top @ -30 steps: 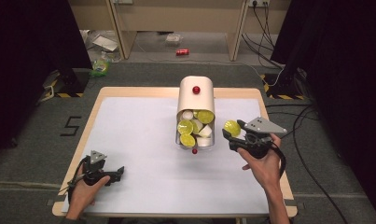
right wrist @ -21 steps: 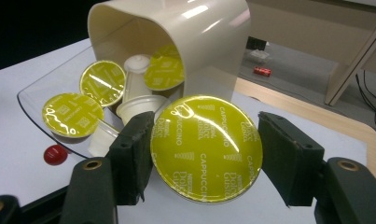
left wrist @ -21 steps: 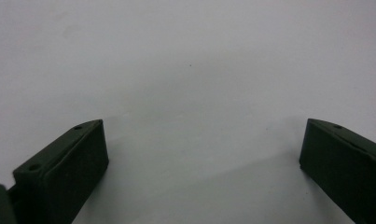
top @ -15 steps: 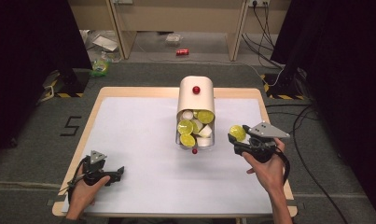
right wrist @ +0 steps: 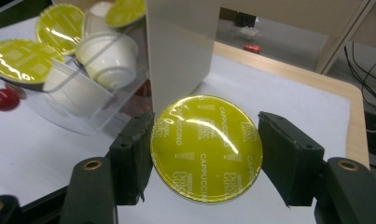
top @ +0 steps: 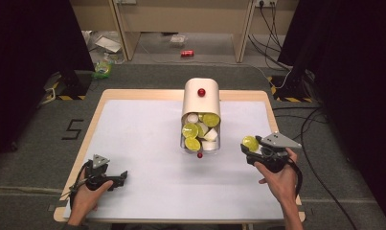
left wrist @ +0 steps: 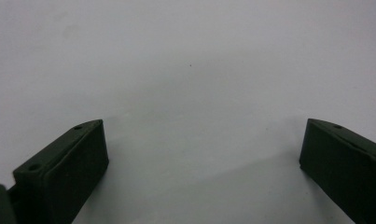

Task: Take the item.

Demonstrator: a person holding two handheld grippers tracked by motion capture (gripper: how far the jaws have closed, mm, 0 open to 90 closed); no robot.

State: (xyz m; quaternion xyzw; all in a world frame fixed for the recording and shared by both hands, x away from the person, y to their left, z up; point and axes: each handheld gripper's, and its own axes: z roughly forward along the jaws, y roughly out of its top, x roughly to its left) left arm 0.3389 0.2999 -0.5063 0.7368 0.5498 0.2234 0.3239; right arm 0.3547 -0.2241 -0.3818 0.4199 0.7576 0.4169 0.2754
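A cream capsule dispenser (top: 200, 103) lies on the white table sheet (top: 133, 139), its clear drawer (top: 200, 143) pulled out and holding several white capsules with yellow-green foil lids (top: 190, 130). To its right, my right gripper (top: 250, 146) is shut on one such capsule (right wrist: 206, 147), foil lid facing the camera and reading "cappuccino"; both jaws press its sides. The drawer (right wrist: 59, 88) shows at upper left in the right gripper view. My left gripper (top: 121, 178) rests near the front left of the table, open, with only bare sheet (left wrist: 190, 93) between its jaws.
A red knob (top: 201, 92) sits on top of the dispenser and another (top: 199, 155) at the drawer's front. The table's wooden edge (right wrist: 349, 93) runs close on the right. Cables (top: 320, 120) and shelving legs lie on the floor beyond.
My right gripper, with the capsule in it, has moved away from the drawer, down and toward the right front of the table. The left gripper has stayed put.
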